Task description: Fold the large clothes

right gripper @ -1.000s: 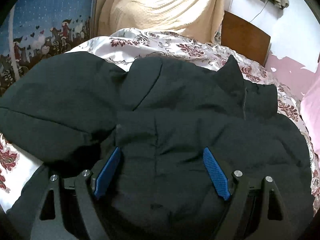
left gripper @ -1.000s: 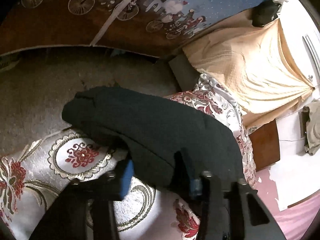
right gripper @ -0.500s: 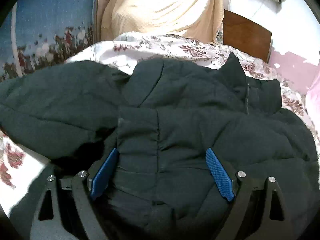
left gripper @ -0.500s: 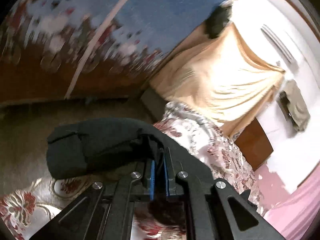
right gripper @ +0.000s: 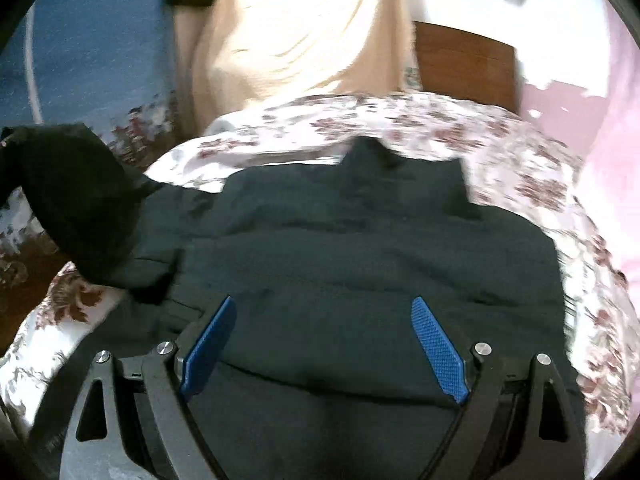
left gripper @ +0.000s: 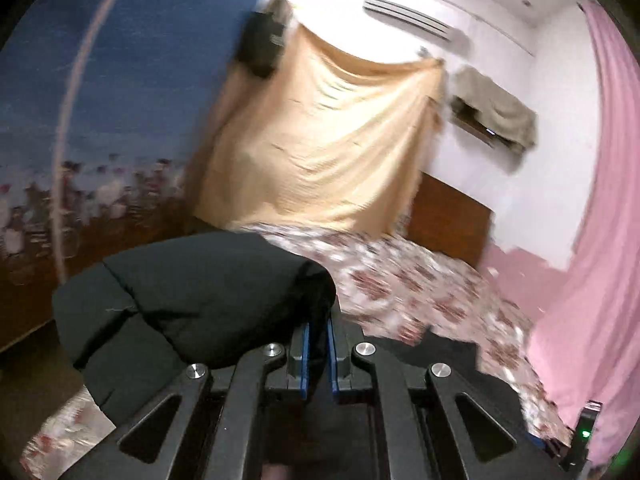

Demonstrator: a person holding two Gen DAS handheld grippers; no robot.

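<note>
A large black padded jacket (right gripper: 360,264) lies spread on the floral bedspread (right gripper: 460,136), collar toward the far side. My left gripper (left gripper: 318,332) is shut on the jacket's sleeve (left gripper: 192,300) and holds it lifted off the bed; the sleeve hangs over to the left. The raised sleeve also shows at the left of the right wrist view (right gripper: 76,208). My right gripper (right gripper: 324,320) is open, its blue pads (right gripper: 438,344) spread wide just above the jacket's body, holding nothing.
A beige cloth (left gripper: 332,140) hangs on the far wall beside a wooden headboard (left gripper: 452,220). A pink curtain (left gripper: 600,240) hangs to the right. A blue patterned hanging (left gripper: 120,100) covers the left wall.
My left gripper closed on the sleeve and lifted it up off the bed. The right gripper stayed open and drew back slightly over the jacket body.
</note>
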